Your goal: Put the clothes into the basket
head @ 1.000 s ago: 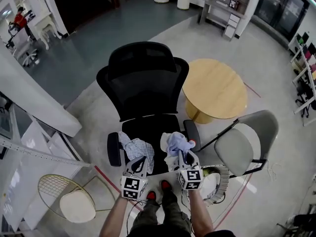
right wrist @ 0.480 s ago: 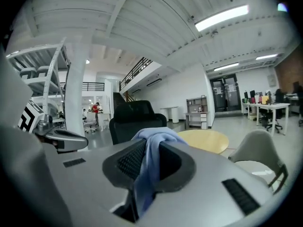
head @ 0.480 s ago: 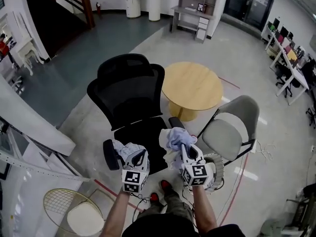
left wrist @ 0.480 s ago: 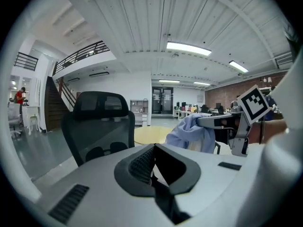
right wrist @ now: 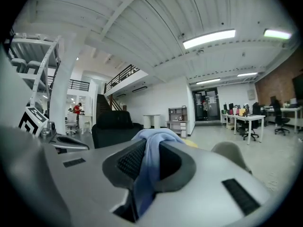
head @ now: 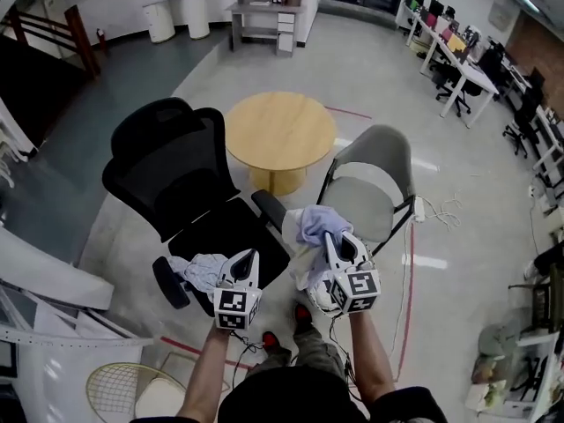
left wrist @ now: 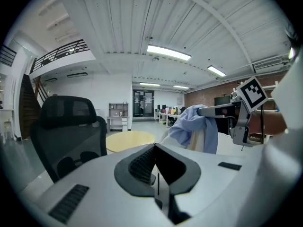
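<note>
Both claws are now coming up and away from the seat of the black chair [head: 167, 161], and my view is swinging to the right, so the grey chair [head: 374, 179] is sitting nearer the middle of the frame than a moment ago. Both pieces of clothing are travelling with the claws. To me this means that the picking is finished and the carrying is beginning.

The right claw [head: 331, 238] is clamped on the blue cloth [head: 315, 226], in the centre of the frame. In its own view the fabric is running between the two pads and hanging down.

The left claw [head: 248, 260] is closed, its jaws pressed together with no gap. Its own view is not showing any fabric, but from the head the patterned cloth [head: 198, 271] is hanging from its tip at lower left, so I am judging it pinched.

The white basket [head: 322, 300], I think, is lying mostly hidden under the right claw, on the floor. Nothing is in it yet.
</note>
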